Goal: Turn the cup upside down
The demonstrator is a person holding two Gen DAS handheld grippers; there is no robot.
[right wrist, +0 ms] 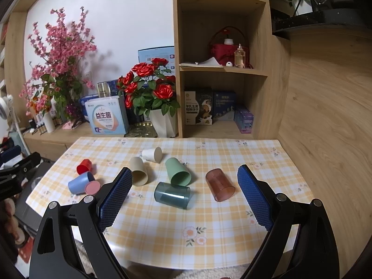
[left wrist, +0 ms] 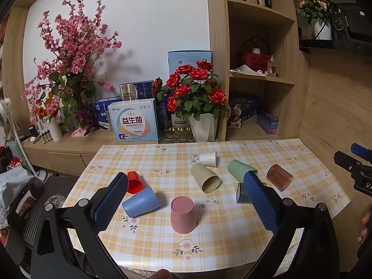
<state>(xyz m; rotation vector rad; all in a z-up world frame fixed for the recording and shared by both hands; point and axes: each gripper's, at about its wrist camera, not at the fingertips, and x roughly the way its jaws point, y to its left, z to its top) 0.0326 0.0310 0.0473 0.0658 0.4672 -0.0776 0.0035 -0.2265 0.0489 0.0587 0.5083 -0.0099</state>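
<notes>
left gripper (left wrist: 186, 197): nearest the left wrist lens, lower frame; blue pads wide apart, nothing between them but air; hovers over the near table edge
right gripper (right wrist: 184, 191): lower frame of the right wrist view; pads spread wide, empty
table (left wrist: 232, 237): yellow check cloth with flowers; fills the lower middle
red cup (left wrist: 134, 182): left of centre; on its side, partly behind the left pad
blue cup (left wrist: 141, 201): just right of red, lying down; touching or nearly, cannot tell
pink cup (left wrist: 182, 214): centre, between the pads; base up, mouth on the cloth; judged done
beige cup (left wrist: 205, 177): right of centre; on its side, mouth toward the camera
white cup (left wrist: 208, 158): behind beige, upper middle of the table; on its side
green cup (left wrist: 240, 169): further right; lying down
teal clear cup (right wrist: 172, 194): centre of the right wrist view; on its side
brown clear cup (left wrist: 279, 177): far right; on its side
progress: one of eight looks flipped; seven left, early stage
</notes>
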